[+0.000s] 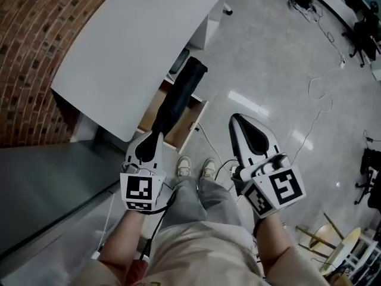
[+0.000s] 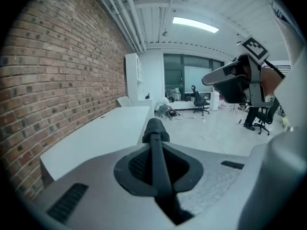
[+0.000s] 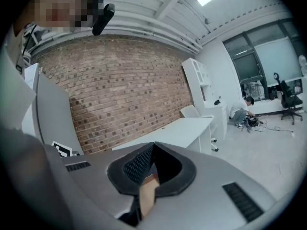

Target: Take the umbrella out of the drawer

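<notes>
The black folded umbrella (image 1: 178, 97) hangs slanted above the open wooden drawer (image 1: 194, 123), lifted out of it. My left gripper (image 1: 149, 142) is shut on its near end. In the left gripper view the umbrella (image 2: 155, 143) runs straight out between the jaws of that gripper (image 2: 160, 178). My right gripper (image 1: 237, 121) is raised beside it on the right, over the floor, jaws together with nothing held. In its own view the right gripper (image 3: 151, 166) shows its tips meeting, and it also appears in the left gripper view as the right gripper (image 2: 229, 83).
The white desk (image 1: 131, 46) stands against the brick wall (image 1: 36, 52), with the drawer pulled out below its edge. The person's shoes (image 1: 195, 167) stand just before the drawer. Cables (image 1: 318, 94) trail over the grey floor; office chairs (image 2: 199, 99) stand far off.
</notes>
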The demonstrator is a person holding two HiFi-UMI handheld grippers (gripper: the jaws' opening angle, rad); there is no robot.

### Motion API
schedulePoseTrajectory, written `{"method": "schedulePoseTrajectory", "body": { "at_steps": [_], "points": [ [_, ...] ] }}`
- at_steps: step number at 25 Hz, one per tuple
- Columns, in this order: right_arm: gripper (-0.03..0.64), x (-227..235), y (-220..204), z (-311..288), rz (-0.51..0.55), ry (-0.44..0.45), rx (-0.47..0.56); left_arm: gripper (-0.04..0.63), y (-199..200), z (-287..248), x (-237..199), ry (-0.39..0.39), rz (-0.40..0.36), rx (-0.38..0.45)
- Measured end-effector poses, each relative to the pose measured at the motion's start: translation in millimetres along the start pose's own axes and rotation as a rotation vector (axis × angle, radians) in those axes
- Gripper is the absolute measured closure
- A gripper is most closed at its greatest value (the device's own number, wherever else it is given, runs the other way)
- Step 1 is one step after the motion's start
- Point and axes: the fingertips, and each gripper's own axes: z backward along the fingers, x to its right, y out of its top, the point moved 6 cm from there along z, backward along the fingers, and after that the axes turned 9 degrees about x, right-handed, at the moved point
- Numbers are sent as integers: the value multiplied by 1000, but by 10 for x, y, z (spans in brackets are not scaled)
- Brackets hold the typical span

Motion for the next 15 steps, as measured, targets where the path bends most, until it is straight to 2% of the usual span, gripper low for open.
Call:
{"method": "schedulePoseTrajectory", "body": {
  "at_steps": [9,15],
  "points": [
    [609,-301,1212,381,100,54,187,576,1271,340,34,53,0,205],
    [609,-522,1835,688,167,89,319,576,1994,605,64,38,-42,338]
  ]
}}
